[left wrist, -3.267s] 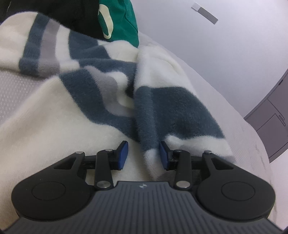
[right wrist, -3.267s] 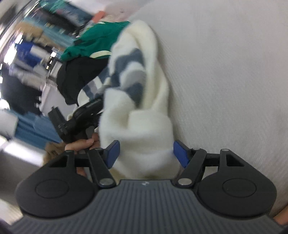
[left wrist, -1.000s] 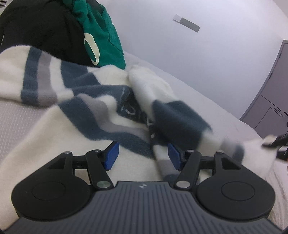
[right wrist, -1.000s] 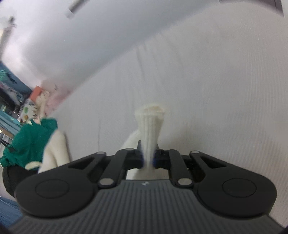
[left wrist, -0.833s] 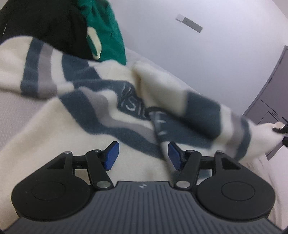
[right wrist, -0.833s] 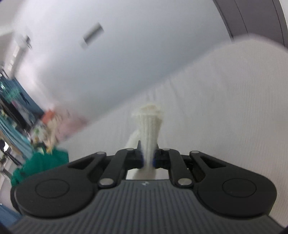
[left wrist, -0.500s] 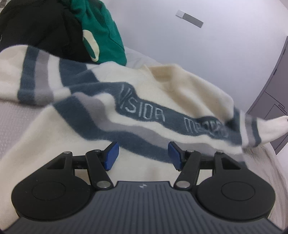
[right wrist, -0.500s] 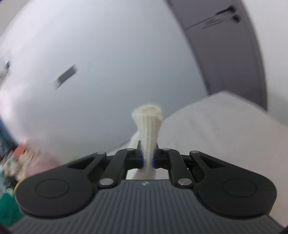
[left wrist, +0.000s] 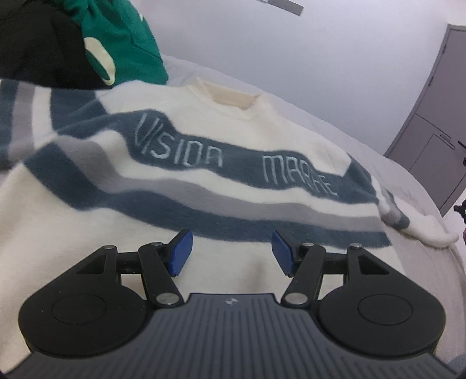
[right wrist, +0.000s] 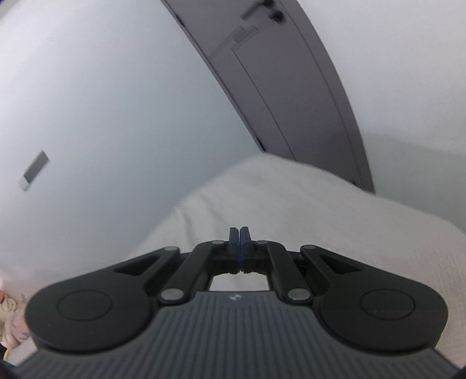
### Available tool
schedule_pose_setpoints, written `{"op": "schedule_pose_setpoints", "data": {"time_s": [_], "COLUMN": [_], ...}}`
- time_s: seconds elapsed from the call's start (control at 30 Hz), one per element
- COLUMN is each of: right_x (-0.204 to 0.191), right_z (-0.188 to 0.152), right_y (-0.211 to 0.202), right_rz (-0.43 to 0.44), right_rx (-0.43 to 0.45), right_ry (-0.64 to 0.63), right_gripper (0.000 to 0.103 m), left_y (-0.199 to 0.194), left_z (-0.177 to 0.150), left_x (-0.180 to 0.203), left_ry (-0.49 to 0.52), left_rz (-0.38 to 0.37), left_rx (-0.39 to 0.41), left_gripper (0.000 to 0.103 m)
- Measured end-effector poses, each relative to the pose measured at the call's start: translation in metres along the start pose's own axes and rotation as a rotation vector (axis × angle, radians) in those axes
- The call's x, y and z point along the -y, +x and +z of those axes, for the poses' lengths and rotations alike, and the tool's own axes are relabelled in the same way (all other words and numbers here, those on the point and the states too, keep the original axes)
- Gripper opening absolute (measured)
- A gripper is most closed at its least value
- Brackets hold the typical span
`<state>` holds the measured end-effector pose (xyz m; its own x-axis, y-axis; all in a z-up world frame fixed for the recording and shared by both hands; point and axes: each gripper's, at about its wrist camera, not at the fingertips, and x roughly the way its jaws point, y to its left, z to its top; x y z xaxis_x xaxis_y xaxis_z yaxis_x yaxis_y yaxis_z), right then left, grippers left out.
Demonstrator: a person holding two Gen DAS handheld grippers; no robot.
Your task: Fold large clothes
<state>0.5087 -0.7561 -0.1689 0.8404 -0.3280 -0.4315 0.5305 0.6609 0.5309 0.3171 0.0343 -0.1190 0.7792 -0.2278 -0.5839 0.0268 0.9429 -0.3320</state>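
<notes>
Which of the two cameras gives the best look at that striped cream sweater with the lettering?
The left wrist view: the sweater lies spread front-up on the bed. The right wrist view shows none of it, only bed, wall and door.

We look across a bed [left wrist: 419, 291] covered in pale, finely textured fabric, its far edge running along a plain white wall [left wrist: 335, 58]. A small grey rectangular plate [left wrist: 284, 3] is fixed to that wall. Past the bed's far right corner stands a grey panelled door [left wrist: 437, 122] with a dark handle [left wrist: 460, 144]. From the other view the same door [right wrist: 276, 75] rises behind the rounded bed corner [right wrist: 291, 198]. The light is soft and even.
</notes>
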Motion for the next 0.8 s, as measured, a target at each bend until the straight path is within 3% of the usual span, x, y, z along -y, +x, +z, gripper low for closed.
{"op": "schedule_pose_setpoints", "data": {"time_s": [0.13,0.27,0.53,0.57,0.63,0.67,0.7,0.8], "right_x": [0.034,0.043,-0.024,-0.032,-0.050,-0.059,-0.068,-0.100], "right_z": [-0.014,-0.012,-0.034,-0.038,-0.042,-0.048,-0.052,-0.066], "right_y": [0.003,-0.003,-0.057,-0.065,-0.086,-0.100,-0.111,-0.143], "right_rz": [-0.020,-0.023,0.054,0.069,0.103,0.127,0.145,0.226], "right_rx": [-0.041,-0.074,-0.151,-0.165,-0.170,-0.167,-0.165,-0.186], "right_ry": [0.005,-0.019,-0.144,-0.155,-0.177,-0.192,-0.207,-0.277], "right_gripper": [0.003,0.006,0.009,0.015,0.036,0.057,0.064,0.064], "left_y": [-0.001,-0.007,-0.036,-0.041,-0.052,-0.059,-0.064,-0.085], "left_z": [-0.001,0.000,0.001,0.000,-0.001,0.000,0.001,0.003], "left_x": [0.006,0.012,0.032,0.034,0.038,0.039,0.041,0.046], "left_ry": [0.007,0.013,0.050,0.058,0.076,0.088,0.098,0.098], "left_rz": [0.002,0.000,-0.011,-0.010,-0.013,-0.024,-0.030,-0.041], "left_rx": [0.002,0.010,0.047,0.051,0.065,0.069,0.074,0.101], "left_gripper": [0.066,0.066,0.066,0.066,0.066,0.066,0.066,0.066]}}
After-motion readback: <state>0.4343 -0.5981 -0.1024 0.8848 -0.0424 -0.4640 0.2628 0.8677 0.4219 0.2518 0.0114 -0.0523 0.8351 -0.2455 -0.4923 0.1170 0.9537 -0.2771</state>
